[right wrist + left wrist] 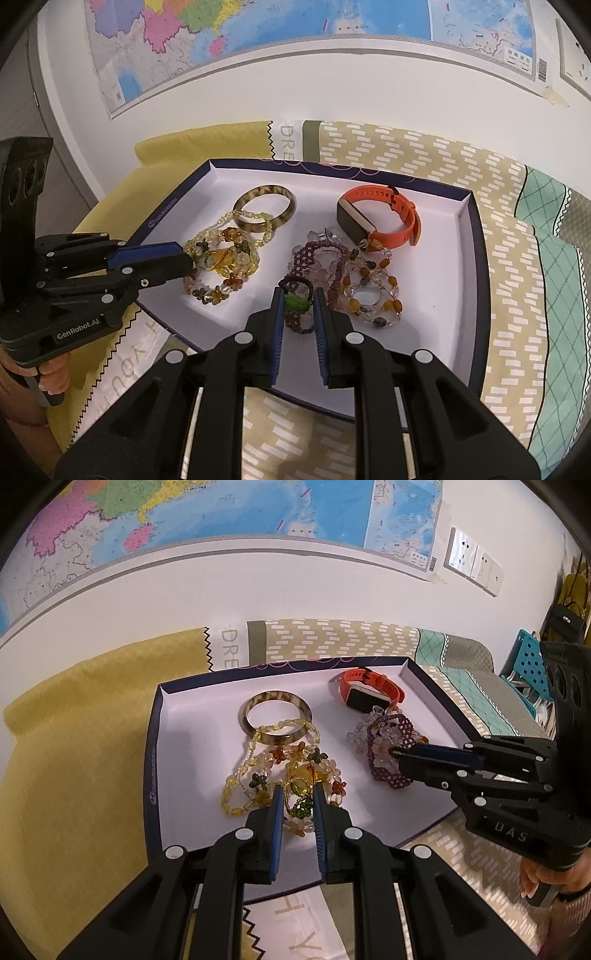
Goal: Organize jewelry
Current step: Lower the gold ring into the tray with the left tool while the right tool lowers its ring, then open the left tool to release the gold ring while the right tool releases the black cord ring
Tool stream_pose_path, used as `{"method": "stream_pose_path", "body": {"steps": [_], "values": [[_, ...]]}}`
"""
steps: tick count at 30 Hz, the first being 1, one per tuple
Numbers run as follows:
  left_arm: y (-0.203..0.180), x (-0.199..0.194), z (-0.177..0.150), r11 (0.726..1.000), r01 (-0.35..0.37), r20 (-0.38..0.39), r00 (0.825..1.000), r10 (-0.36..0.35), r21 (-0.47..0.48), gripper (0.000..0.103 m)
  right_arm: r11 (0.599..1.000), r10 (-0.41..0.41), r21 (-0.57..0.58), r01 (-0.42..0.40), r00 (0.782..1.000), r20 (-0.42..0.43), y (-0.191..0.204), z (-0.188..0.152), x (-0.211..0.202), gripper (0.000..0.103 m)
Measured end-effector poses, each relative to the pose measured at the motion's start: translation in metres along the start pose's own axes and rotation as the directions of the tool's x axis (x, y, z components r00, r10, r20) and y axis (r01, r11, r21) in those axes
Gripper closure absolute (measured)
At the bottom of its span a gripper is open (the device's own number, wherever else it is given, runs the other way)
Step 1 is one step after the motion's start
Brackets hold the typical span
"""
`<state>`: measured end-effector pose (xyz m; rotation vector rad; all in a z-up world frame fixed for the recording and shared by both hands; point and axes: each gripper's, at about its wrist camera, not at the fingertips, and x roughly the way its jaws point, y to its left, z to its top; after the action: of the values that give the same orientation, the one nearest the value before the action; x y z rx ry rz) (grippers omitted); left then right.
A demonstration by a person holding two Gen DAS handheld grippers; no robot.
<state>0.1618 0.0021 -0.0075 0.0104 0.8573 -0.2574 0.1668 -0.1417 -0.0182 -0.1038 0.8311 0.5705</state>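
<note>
A shallow white-lined box lid [192, 738] [436, 266] holds jewelry. A pile of yellow and amber bead bracelets [273, 764] [221, 258] lies beside a mottled brown bangle [277, 716] [266, 206]. A pile of purple and clear bead bracelets [384, 746] [332, 273] lies below an orange watch [369, 692] [380, 218]. My left gripper [298, 794] [186, 264] is narrowly open, its jaws around beads of the yellow pile. My right gripper [298, 301] [393, 755] is narrowly open, its jaws around a purple bracelet with a green bead [297, 304].
The lid rests on a patterned bedspread [517, 258] with a yellow part [74, 757]. A wall with a map [221, 513] stands behind. A blue perforated crate [528, 664] is at the far right.
</note>
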Motion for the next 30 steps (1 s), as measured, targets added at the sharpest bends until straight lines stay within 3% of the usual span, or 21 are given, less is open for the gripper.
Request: {"method": "stream_pose_path", "body": {"steps": [16, 22, 26, 30], "values": [[0.001, 0.017, 0.005, 1.0, -0.008, -0.047, 0.999, 0.008, -0.005, 0.089, 1.0, -0.015, -0.002, 0.015, 1.0, -0.02, -0.003, 0.005, 0.012, 0.085], [0.001, 0.021, 0.005, 1.0, -0.008, -0.056, 0.998, 0.008, -0.007, 0.085, 1.0, -0.012, 0.004, 0.012, 1.0, -0.016, -0.003, 0.003, 0.011, 0.084], [0.002, 0.02, 0.003, 1.0, -0.011, -0.053, 0.999, 0.01, -0.006, 0.076, 1.0, -0.009, 0.017, 0.009, 1.0, -0.001, -0.004, 0.001, 0.006, 0.069], [0.002, 0.016, 0.002, 1.0, -0.005, -0.043, 0.999, 0.005, -0.007, 0.074, 1.0, -0.004, 0.027, 0.004, 1.0, 0.009, -0.006, 0.0, 0.002, 0.068]]}}
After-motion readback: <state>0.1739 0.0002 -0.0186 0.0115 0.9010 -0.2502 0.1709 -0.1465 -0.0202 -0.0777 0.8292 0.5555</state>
